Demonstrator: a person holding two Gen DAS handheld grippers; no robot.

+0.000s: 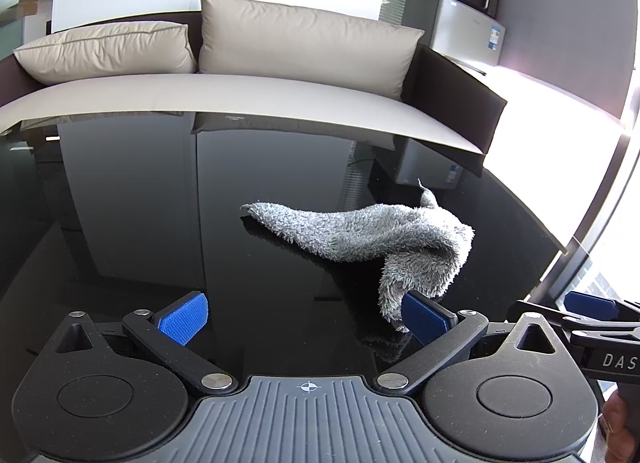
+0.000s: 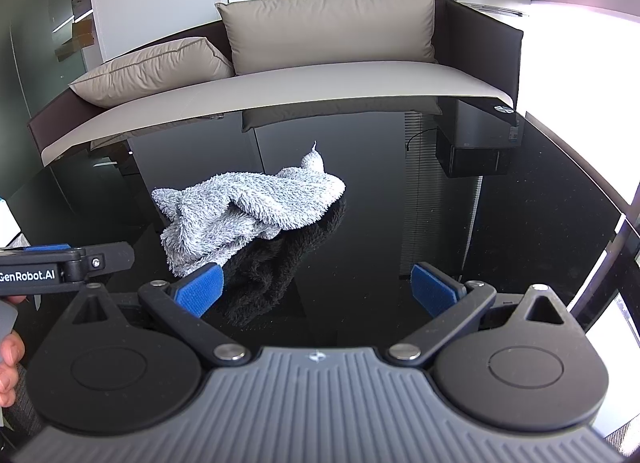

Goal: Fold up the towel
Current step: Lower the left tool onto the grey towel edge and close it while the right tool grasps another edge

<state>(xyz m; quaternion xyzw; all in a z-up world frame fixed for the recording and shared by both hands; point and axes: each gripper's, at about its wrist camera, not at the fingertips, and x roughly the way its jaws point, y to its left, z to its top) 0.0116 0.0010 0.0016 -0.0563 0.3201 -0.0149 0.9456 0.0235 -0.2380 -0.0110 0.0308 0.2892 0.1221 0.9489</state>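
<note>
Ahead of the left claw [image 1: 304, 321], jaws spread apart, a crumpled grey towel [image 1: 372, 237] lies on the glossy black table [image 1: 140, 203], its near corner just beside the right pad. The right claw [image 2: 318, 289] is also spread. "GenRobot.AI" reads on the left claw's side; "DAS" is cut off.

A fluffy grey towel [image 1: 372, 235] lies crumpled in a loose heap on the glossy black table [image 1: 140, 223].
</note>
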